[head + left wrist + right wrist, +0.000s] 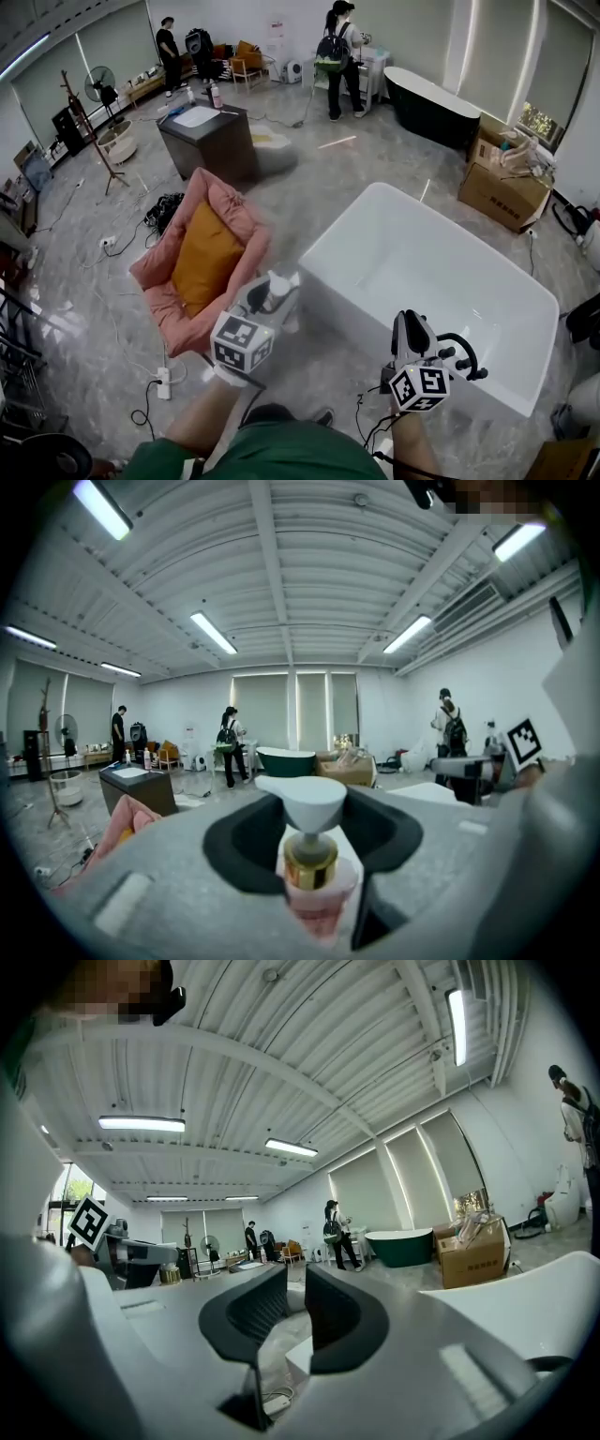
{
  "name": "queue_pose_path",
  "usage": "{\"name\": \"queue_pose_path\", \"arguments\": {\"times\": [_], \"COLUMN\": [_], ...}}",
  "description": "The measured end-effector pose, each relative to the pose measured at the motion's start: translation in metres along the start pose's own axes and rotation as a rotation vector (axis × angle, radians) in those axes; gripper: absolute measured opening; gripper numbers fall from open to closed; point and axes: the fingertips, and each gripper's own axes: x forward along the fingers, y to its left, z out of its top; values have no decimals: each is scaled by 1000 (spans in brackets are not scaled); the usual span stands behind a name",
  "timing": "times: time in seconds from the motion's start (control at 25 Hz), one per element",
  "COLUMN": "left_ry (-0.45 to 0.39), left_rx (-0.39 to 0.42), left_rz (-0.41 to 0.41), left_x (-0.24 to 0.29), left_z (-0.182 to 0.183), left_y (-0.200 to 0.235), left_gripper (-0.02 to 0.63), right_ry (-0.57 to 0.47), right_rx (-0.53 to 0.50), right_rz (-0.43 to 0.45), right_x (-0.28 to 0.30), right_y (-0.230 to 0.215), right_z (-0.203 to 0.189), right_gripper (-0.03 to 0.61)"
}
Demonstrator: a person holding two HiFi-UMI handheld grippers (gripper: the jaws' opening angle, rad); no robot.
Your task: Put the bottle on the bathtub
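A pink pump bottle (277, 289) with a gold collar and white pump head stands upright in my left gripper (272, 298), just off the near left corner of the white bathtub (349, 281). In the left gripper view the bottle (315, 885) fills the gap between the jaws, and that gripper (314, 860) is shut on its neck. My right gripper (413, 326) hangs over the tub's near rim. In the right gripper view this gripper (295, 1309) has only a narrow slit between its pads, with nothing in it.
A pink armchair with an orange cushion (202, 255) sits left of the tub. Behind it are a dark cabinet (208, 142), a black tub (433, 105) and cardboard boxes (502, 193). Two people stand at the back. A power strip (164, 383) and cables lie on the floor.
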Motion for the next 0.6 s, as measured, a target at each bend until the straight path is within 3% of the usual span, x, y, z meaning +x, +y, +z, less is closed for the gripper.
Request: {"name": "queue_pose_path", "arguments": {"times": [0.28,0.6], "left_ry": [6,21], "left_rx": [5,3], "left_rz": [-7,-91], "left_x": [30,100], "left_z": [-3,-15], "left_y": [9,44], "left_gripper": [173,172], "right_ry": [6,17], "right_rx": [8,-28], "right_rz": [-1,-108], "right_x": [22,71], "right_y": [-16,-45], "right_z": [-3,3], "right_gripper": [60,60]}}
